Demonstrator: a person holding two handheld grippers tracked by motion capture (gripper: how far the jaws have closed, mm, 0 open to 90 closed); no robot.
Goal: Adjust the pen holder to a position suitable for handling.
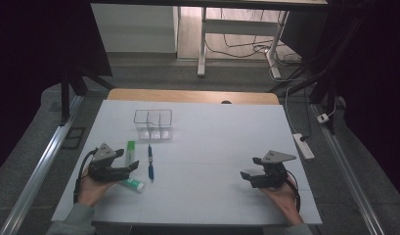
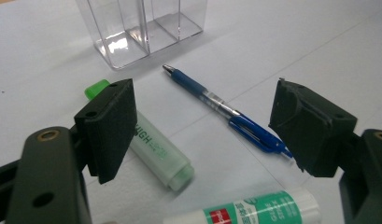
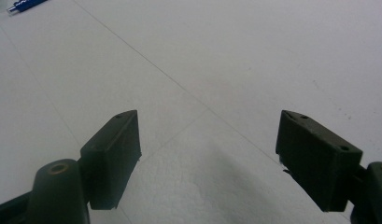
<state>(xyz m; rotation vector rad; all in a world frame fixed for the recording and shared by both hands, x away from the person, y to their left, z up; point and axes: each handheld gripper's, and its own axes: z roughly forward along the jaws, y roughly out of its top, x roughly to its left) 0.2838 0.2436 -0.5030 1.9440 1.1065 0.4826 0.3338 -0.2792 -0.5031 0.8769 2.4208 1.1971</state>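
My left gripper [image 1: 128,160] is open at the table's left, its jaws wide apart just above a green highlighter [image 2: 156,149] and a blue pen [image 2: 226,112]. A white-and-green glue stick [image 2: 254,212] lies nearest the jaws. On the table from above, the highlighter [image 1: 130,151], the pen [image 1: 150,161] and the glue stick [image 1: 134,184] lie close together. Beyond them stands a clear plastic organizer [image 1: 153,123] with compartments, seen close as the organizer [image 2: 142,28]. My right gripper [image 1: 250,167] is open at the right over bare white surface, its gap [image 3: 207,154] holding nothing.
The table [image 1: 212,161] is covered in white paper with a wooden edge [image 1: 192,95] at the back. A power strip [image 1: 303,146] and cables lie on the floor to the right. A metal rail [image 1: 36,176] runs along the left side.
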